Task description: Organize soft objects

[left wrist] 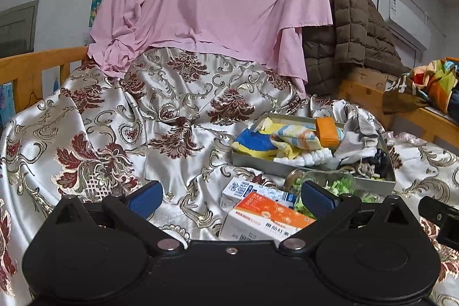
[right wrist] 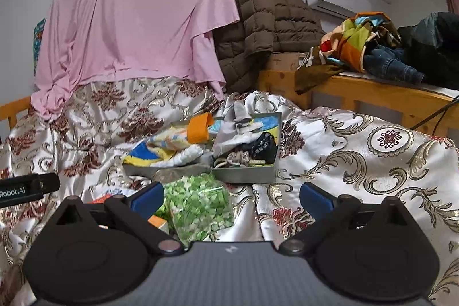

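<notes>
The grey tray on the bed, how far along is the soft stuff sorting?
Done: the grey tray already holds towels, socks and cloths. In hand: nothing; left gripper and right gripper are both open. Left: a bag of green bits and cartons lie outside.

Both wrist views sit low over the bed, facing the tray point(left wrist: 370, 183) — shared.

Bedroom; wooden bed frame point(right wrist: 373, 96); bedspread point(right wrist: 358, 151)

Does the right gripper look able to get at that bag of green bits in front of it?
Probably yes. The right gripper is open, and the bag of green bits lies on the bedspread just ahead, partly between its fingers, with nothing on top of it.
</notes>
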Action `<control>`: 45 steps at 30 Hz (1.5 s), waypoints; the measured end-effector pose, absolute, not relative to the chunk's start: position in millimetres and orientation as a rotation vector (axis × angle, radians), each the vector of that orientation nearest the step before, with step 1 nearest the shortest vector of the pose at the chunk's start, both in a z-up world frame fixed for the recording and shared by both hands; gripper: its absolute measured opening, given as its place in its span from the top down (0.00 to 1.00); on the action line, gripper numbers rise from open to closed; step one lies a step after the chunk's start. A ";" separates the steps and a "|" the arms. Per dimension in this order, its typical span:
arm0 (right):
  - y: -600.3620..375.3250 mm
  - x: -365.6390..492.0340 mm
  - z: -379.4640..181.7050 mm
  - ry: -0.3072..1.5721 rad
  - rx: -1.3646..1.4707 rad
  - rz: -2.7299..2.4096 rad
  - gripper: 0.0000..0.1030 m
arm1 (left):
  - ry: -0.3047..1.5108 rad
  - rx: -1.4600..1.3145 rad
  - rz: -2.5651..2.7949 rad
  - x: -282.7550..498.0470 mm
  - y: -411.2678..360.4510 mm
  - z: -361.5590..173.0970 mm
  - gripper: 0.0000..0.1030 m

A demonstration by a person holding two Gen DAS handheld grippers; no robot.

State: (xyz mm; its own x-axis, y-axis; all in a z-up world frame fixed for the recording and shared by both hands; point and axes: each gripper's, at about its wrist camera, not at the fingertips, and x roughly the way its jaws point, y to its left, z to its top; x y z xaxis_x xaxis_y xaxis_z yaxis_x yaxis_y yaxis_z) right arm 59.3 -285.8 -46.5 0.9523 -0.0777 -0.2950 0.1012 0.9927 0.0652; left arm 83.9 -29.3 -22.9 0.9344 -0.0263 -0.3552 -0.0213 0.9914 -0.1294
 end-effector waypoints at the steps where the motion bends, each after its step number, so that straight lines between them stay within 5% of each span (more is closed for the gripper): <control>1: -284.6 59.7 -48.1 0.300 0.074 -0.090 0.00 | 0.364 -0.131 -0.004 83.2 -29.1 -24.6 0.01; 45: -277.1 71.5 -66.7 0.396 0.046 -0.079 0.00 | 0.400 -0.105 0.010 82.5 -27.6 -42.9 0.01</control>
State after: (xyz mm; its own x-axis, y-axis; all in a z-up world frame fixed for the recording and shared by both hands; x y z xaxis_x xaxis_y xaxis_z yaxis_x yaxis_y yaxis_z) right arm 71.5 -277.1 -66.7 0.9196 -0.0675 -0.3870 0.0856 0.9959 0.0296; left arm 82.5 -27.6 -42.9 0.9212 -0.0108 -0.3890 -0.0306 0.9945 -0.1002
